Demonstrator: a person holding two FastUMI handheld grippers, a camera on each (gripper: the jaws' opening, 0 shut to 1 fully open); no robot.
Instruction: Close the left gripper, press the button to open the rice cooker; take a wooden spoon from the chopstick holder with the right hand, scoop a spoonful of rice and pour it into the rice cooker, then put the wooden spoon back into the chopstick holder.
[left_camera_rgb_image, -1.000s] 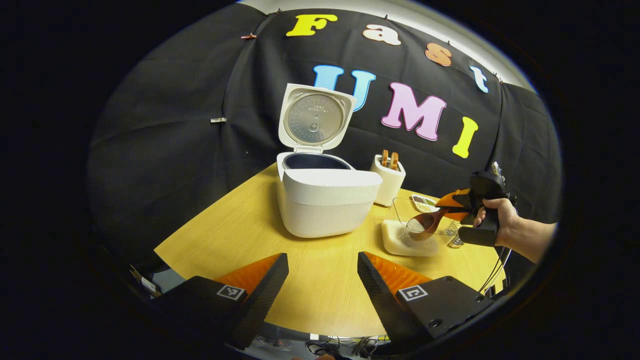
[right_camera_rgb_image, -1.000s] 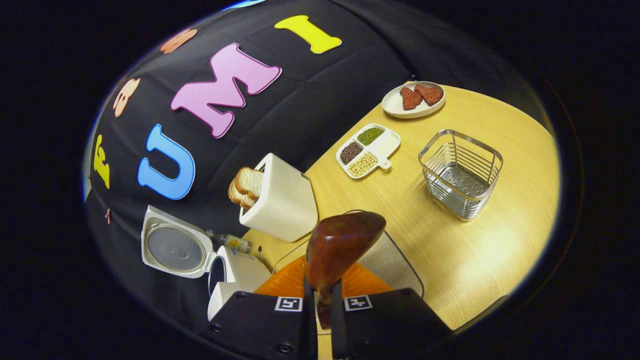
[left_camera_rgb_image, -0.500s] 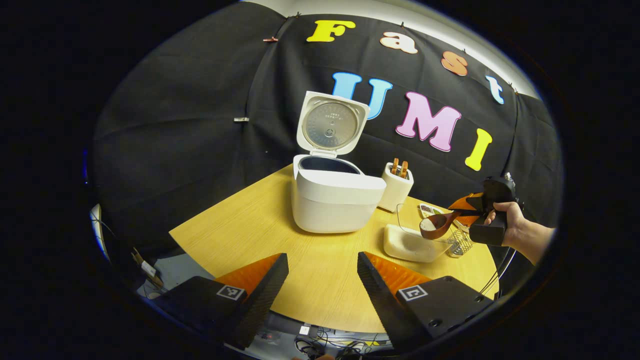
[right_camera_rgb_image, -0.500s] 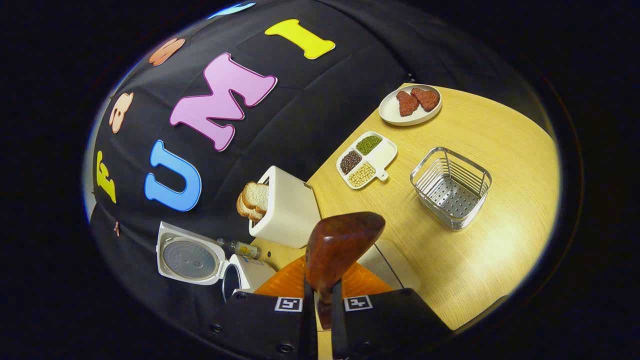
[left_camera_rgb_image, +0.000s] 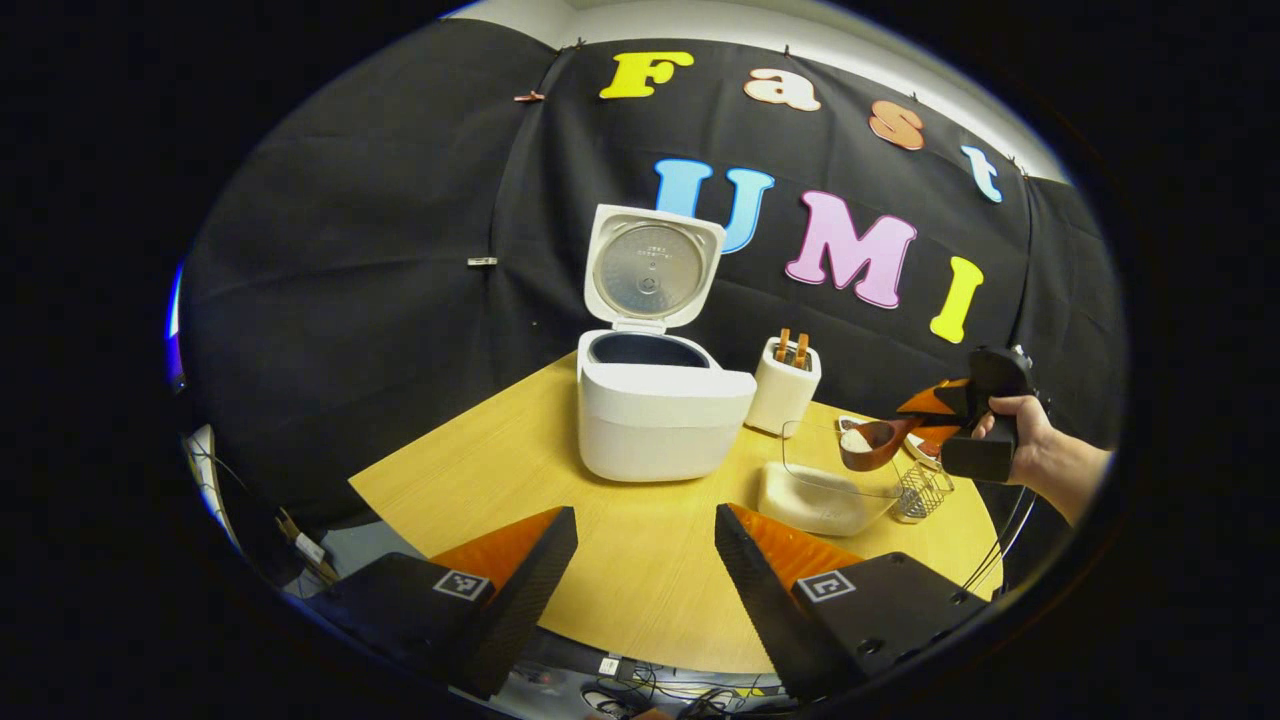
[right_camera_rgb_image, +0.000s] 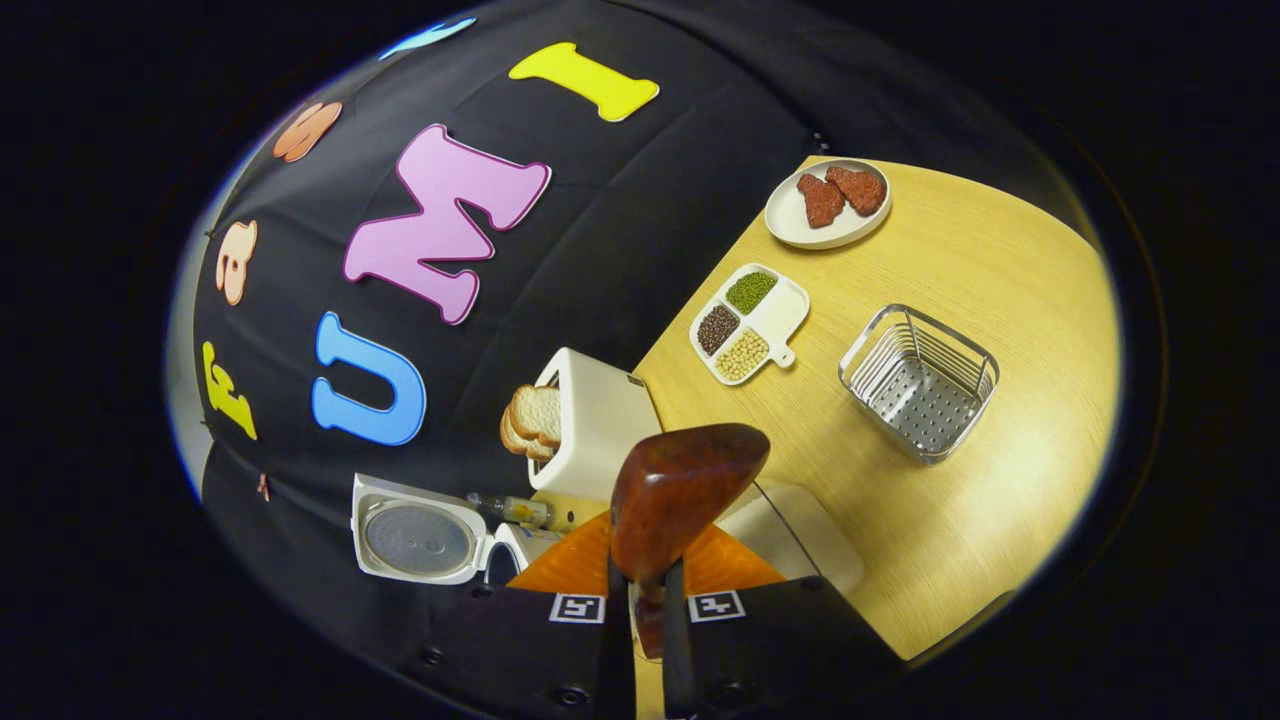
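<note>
Right gripper (right_camera_rgb_image: 648, 600) — jaws pinching the handle of the dark brown wooden spoon (left_camera_rgb_image: 868, 443), bowl loaded with white rice, held above the clear rice container (left_camera_rgb_image: 825, 490). White rice cooker (left_camera_rgb_image: 655, 415) sits on the yellow wood worktop (left_camera_rgb_image: 630, 560), lid up. Left gripper (left_camera_rgb_image: 645, 560) — jaws spread, holding nothing, near the worktop's front edge.

A black cloth (left_camera_rgb_image: 380, 230) was hung as the wall behind a round table (left_camera_rgb_image: 640, 590) made of light yellow wood. A strip of white wall (left_camera_rgb_image: 760, 20) was seen above the cloth. Tangled cables (left_camera_rgb_image: 640, 690) were seen on the floor under the table's near edge. The table top was brightly lit.
</note>
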